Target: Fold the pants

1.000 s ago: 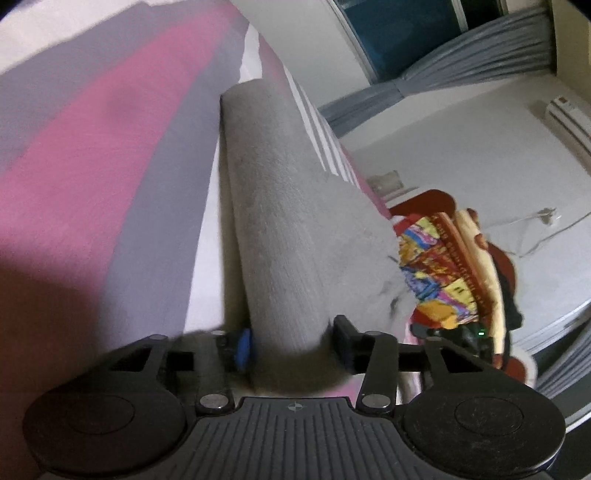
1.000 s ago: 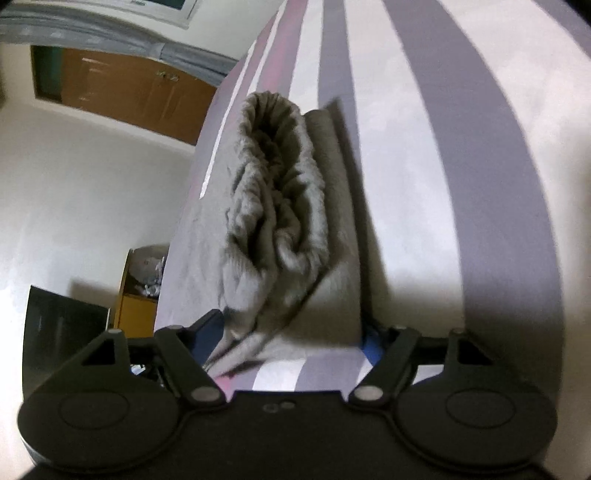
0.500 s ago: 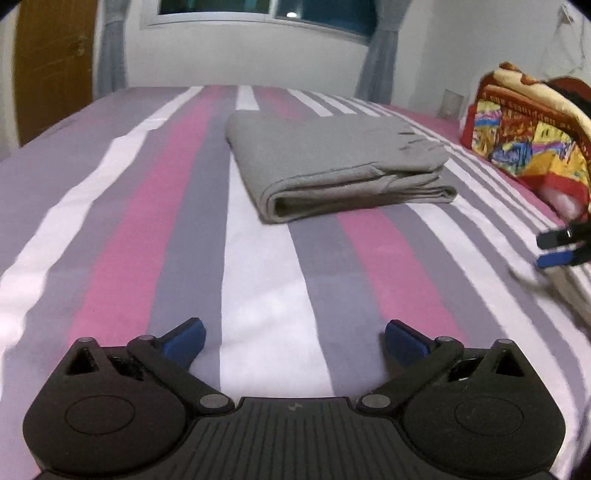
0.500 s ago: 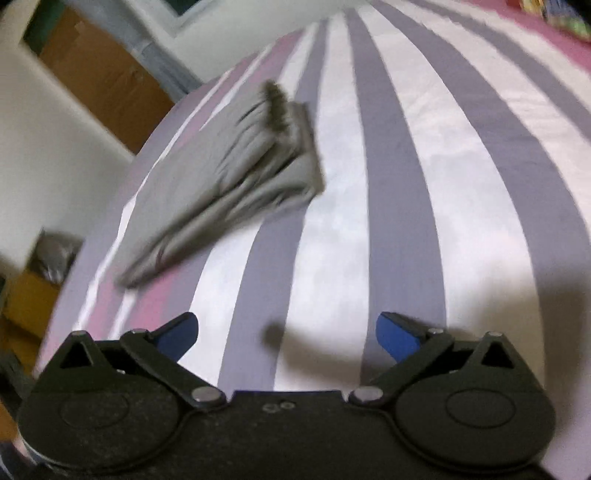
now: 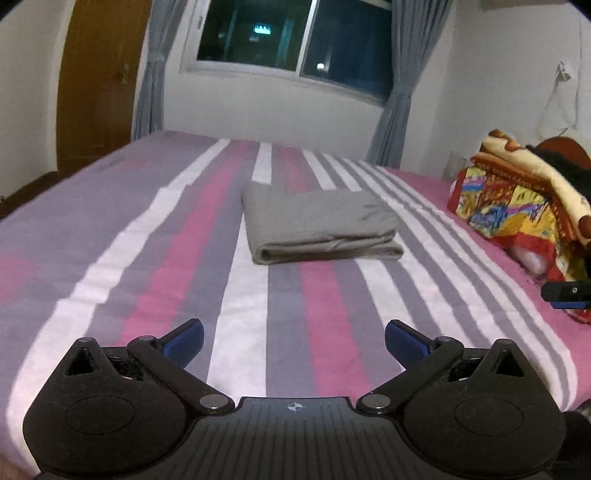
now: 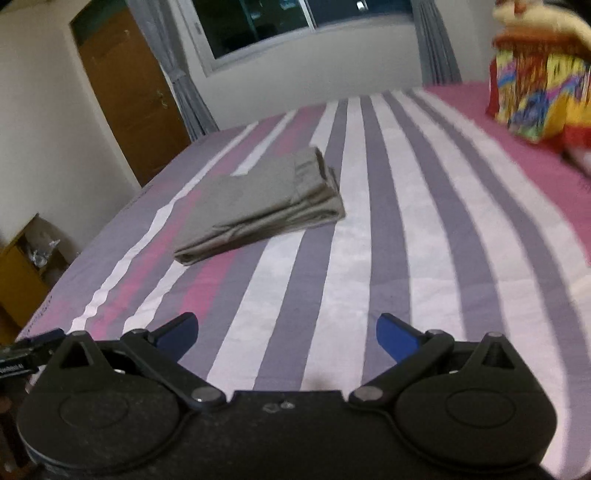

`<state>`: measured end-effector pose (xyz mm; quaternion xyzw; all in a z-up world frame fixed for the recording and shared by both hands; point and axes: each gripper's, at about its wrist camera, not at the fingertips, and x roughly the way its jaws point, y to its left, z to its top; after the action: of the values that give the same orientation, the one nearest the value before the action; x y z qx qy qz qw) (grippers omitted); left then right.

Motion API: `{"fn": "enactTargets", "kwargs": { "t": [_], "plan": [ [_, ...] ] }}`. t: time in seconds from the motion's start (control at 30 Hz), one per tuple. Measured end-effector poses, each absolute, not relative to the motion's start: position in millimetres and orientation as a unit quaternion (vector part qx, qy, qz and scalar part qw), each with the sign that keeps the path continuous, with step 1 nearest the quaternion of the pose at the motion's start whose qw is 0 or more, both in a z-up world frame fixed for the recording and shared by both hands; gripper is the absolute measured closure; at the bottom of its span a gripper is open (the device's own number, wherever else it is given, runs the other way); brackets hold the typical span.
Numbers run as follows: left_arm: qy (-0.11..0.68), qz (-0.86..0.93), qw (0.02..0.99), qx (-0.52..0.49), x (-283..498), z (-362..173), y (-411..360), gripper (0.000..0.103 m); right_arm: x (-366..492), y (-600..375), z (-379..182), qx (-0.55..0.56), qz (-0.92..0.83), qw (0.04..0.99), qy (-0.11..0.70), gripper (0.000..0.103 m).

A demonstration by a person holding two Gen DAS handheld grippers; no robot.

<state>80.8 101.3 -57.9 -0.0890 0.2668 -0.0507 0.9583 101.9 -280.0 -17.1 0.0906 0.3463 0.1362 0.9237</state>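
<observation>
The grey pants (image 5: 317, 229) lie folded into a flat stack at the centre of the frame on the striped bed (image 5: 147, 266), apparently finished. The left claw (image 5: 293, 338) and right claw (image 6: 286, 332) gape empty, well apart from them, likely released.

No text can be read for certain. A small white label sits on a black device (image 6: 22, 363) at the left edge of the right wrist view, but its print is too blurred to make out. A faint line of lettering runs along the near edge of the bedsheet (image 5: 110, 164), too small to read. Through the window (image 5: 291, 35) a lit sign glows in the dark, its characters illegible.
</observation>
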Motion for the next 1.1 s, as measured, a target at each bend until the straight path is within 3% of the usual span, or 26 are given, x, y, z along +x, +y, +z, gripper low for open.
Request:
{"fn": "enactTargets", "kwargs": {
  "t": [0.2, 0.6, 1.1],
  "plan": [
    [0.231, -0.051, 0.963, -0.126, 38.9, -13.1, 99.9, 0.000, 57.5, -275.0, 24.9, 0.068, 0.136, 0.939, 0.307, 0.000],
    [0.157, -0.086, 0.981, -0.078, -50.9, 57.8, 58.4, 0.000, -21.0, -253.8, 76.4, 0.039, 0.163, 0.958, 0.233, 0.000],
    [0.116, -0.090, 0.985, -0.086, -128.2, 80.8, 54.8, 0.000, -97.2, -233.0, 99.2, 0.027, 0.175, 0.967, 0.185, 0.000]
  ]
}}
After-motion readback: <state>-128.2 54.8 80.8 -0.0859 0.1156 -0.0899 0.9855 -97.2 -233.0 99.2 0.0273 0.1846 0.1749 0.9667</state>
